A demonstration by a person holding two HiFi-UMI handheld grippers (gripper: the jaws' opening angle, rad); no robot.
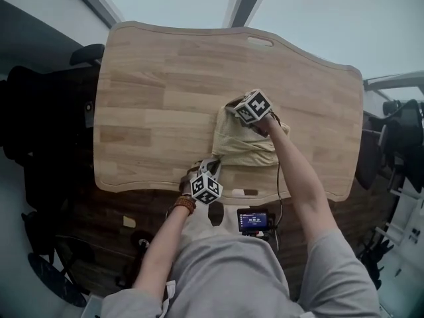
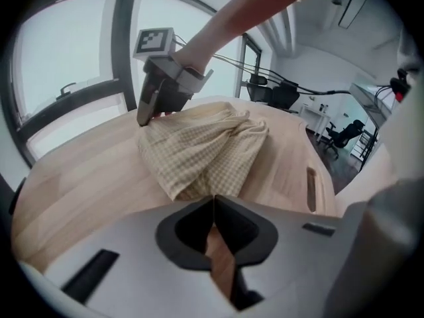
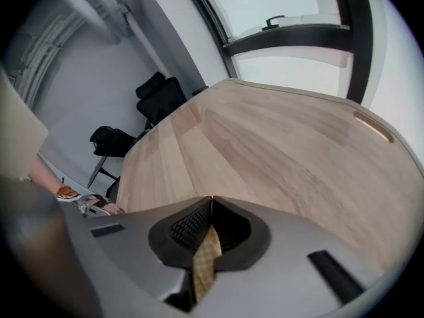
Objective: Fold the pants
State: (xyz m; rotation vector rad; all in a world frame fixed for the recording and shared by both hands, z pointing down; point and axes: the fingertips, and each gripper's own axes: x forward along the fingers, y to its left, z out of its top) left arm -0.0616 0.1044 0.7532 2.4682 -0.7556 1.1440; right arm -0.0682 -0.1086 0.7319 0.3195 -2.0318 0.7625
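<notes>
We're looking down on the big pale wooden worktop (image 1: 152, 91), and it fills most of the head view. The pants (image 1: 242, 144), a yellow-beige checked pair, lie bunched in a loose heap at about 4 o'clock from the worktop's middle, close to the near edge.

Now the right tool (image 1: 232, 106): it's planted at the heap's 11 o'clock corner. Its own view shows the jaws clenched, with a strip of checked cloth pinched between them, so it's gripping the pants.

Down at 7 o'clock from the heap, right at the worktop's near edge, sits the left tool (image 1: 211, 166). Its jaws are pressed together, and the hem of the pants runs right up to their tips. We can't tell whether any cloth is caught there, as only a brown sliver shows in the slit.

Smallest of all, a little lit screen (image 1: 253, 220) sits just below the worktop's edge at 6 o'clock.
</notes>
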